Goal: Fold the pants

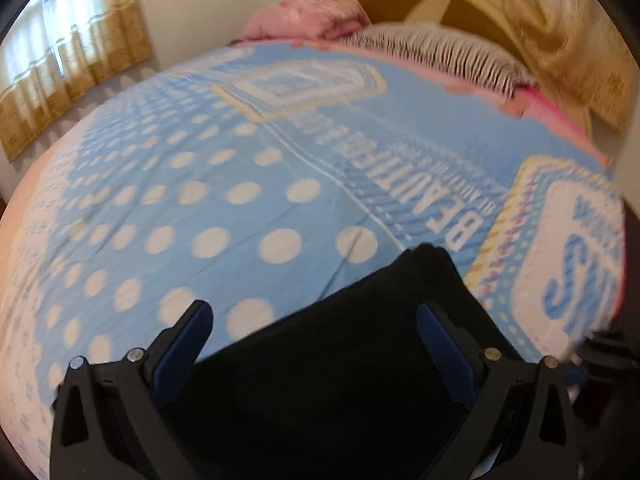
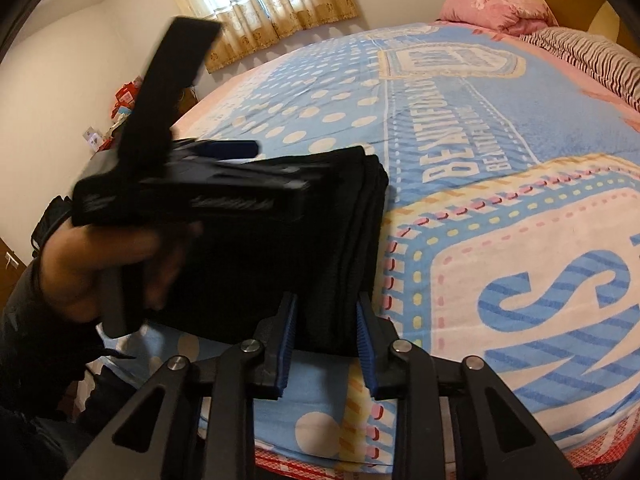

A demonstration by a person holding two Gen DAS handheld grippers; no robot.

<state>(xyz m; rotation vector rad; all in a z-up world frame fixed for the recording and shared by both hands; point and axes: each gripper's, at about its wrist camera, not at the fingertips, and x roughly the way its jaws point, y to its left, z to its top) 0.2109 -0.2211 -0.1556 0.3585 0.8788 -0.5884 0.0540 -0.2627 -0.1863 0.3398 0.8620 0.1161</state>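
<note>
The black pants (image 2: 320, 240) lie folded into a thick stack on the blue patterned bedspread (image 2: 500, 120), near the bed's front edge. In the right wrist view my right gripper (image 2: 327, 312) has its blue-padded fingers (image 2: 289, 320) closed on the stack's near right edge. My left gripper (image 2: 224, 150) hovers over the stack's left side, held by a hand, blurred by motion. In the left wrist view the pants (image 1: 340, 340) fill the space between and below the left gripper (image 1: 316, 320), whose fingers (image 1: 192, 332) are spread wide and hold nothing.
A pink pillow (image 2: 496, 10) and a striped pillow (image 2: 592, 56) lie at the headboard. A curtained window (image 2: 260, 4) is on the far wall. Clutter (image 2: 124, 108) sits by the wall left of the bed. The bed's front edge (image 2: 320, 456) is close below the right gripper.
</note>
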